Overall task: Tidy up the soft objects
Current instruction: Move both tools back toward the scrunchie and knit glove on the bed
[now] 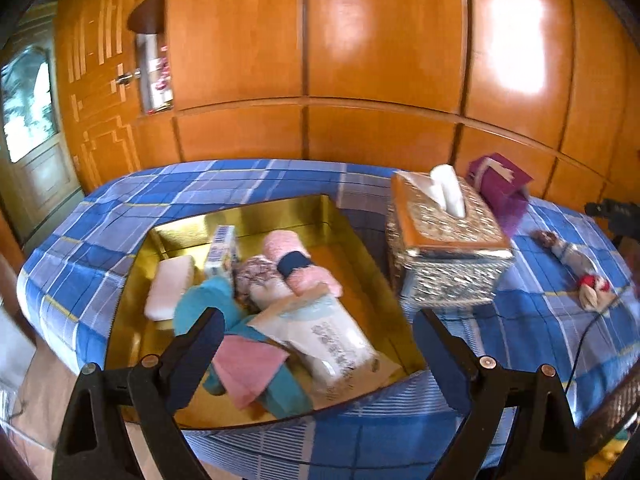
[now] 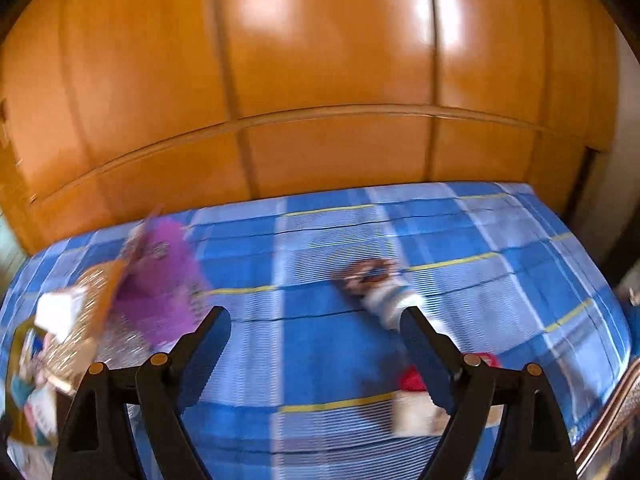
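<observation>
A gold tray (image 1: pixel 344 224) lies on the blue plaid bed and holds a pink rolled towel (image 1: pixel 298 260), a teal cloth (image 1: pixel 204 300), a folded pink cloth (image 1: pixel 250 372), a white tissue pack (image 1: pixel 336 340), a white pad (image 1: pixel 170 286) and a small box (image 1: pixel 222 250). My left gripper (image 1: pixel 320 356) is open and empty above the tray's near side. A rag doll (image 1: pixel 576 264) lies on the bed to the right; it also shows, blurred, in the right wrist view (image 2: pixel 384 296). My right gripper (image 2: pixel 316 348) is open and empty just left of the doll.
An ornate tissue box (image 1: pixel 444 240) stands right of the tray, with a purple bag (image 1: pixel 500 184) behind it; both show blurred in the right wrist view, box (image 2: pixel 80 312) and bag (image 2: pixel 160 280). Wooden wardrobe doors (image 1: pixel 360 60) run behind the bed. A dark cable (image 1: pixel 580 348) crosses the bed's right side.
</observation>
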A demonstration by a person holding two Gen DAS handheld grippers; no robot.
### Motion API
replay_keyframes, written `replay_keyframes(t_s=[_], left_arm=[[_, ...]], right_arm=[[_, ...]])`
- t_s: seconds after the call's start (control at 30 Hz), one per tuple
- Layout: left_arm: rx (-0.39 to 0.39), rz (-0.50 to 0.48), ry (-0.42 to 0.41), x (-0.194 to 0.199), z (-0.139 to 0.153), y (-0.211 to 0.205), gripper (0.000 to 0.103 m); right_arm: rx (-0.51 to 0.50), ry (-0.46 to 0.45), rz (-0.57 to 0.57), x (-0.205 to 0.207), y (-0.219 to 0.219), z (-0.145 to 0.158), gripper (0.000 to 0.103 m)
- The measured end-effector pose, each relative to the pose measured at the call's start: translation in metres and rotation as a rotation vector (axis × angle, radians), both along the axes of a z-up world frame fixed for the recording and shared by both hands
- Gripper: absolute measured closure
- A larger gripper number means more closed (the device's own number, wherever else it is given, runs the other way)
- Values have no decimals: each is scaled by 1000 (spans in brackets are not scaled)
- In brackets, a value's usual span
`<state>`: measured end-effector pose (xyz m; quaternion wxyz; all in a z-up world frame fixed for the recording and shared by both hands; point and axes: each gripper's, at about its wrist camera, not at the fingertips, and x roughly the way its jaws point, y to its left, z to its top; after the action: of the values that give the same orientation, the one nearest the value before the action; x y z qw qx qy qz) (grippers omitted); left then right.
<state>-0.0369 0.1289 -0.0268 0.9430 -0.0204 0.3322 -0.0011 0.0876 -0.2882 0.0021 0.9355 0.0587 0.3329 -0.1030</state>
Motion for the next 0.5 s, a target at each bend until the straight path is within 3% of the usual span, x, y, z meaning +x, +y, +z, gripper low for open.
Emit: replay_keyframes(t_s=[0.33, 0.4, 0.5], left_arm=[[33, -258, 25, -6, 4, -55, 7], [43, -312, 27, -6, 7, -70, 7], [57, -390, 29, -5, 12, -91, 7]], right_arm=[[99, -11, -267, 9, -98, -18, 15], [155, -2, -346, 6, -121, -30, 15], [335, 8, -413, -2, -150, -44, 15]])
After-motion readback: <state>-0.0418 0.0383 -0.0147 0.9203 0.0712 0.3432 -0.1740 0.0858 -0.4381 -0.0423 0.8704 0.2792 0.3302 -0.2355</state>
